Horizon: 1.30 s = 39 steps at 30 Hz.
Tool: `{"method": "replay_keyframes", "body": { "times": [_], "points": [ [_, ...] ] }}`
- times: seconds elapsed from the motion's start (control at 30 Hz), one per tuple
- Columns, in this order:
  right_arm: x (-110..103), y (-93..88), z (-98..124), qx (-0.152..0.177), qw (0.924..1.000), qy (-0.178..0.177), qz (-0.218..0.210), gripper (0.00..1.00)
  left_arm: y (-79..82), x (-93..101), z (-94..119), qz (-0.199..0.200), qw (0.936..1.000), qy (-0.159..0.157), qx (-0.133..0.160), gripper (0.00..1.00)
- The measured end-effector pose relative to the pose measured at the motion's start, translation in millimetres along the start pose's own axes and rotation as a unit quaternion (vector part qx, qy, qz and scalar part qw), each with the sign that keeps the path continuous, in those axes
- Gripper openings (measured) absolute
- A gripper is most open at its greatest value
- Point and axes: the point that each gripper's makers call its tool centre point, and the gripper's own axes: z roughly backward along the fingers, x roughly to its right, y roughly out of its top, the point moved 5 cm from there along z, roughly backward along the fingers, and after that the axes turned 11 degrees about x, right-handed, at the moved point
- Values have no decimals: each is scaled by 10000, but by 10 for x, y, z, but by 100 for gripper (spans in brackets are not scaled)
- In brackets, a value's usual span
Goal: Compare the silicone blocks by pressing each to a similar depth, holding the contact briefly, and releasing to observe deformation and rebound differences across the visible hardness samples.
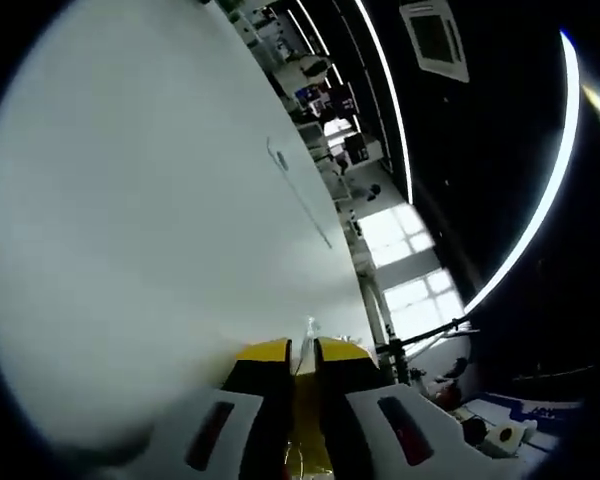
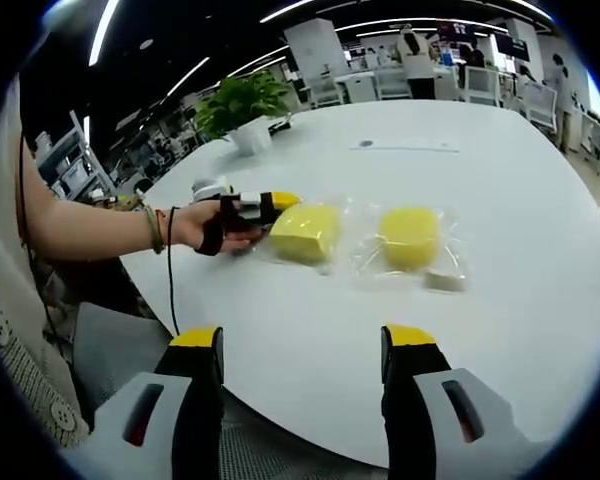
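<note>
- Two yellow silicone blocks in clear bags, mid frame, right gripper view: left block point(image 2: 305, 232), right block point(image 2: 410, 238), apart, both on white surface point(image 2: 500, 300).
- Left hand-held gripper point(image 2: 265, 208) tip touching left block; its jaws nearly pressed together in left gripper view point(image 1: 302, 352).
- Right hand-held gripper point(image 2: 302, 345) spread wide, bottom of frame, holding nothing.
- Potted plant point(image 2: 242, 105) upper left.
</note>
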Motion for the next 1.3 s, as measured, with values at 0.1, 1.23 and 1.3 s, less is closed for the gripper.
{"method": "replay_keyframes", "body": {
  "times": [0.1, 1.23, 1.3],
  "points": [
    [-7, 10, -2, 14, 10000, -1, 16, 59, -13, 73, 2, -159, 9997, -101, -127, 0],
    [-249, 157, 158, 659, 9971, 316, 196, 57, -11, 1264, 220, -3606, 9297, -416, -620, 0],
    [-259, 169, 182, 727, 9965, 345, 223, 57, -55, 1345, 255, -3757, 9230, -465, -689, 0]
  ]
}}
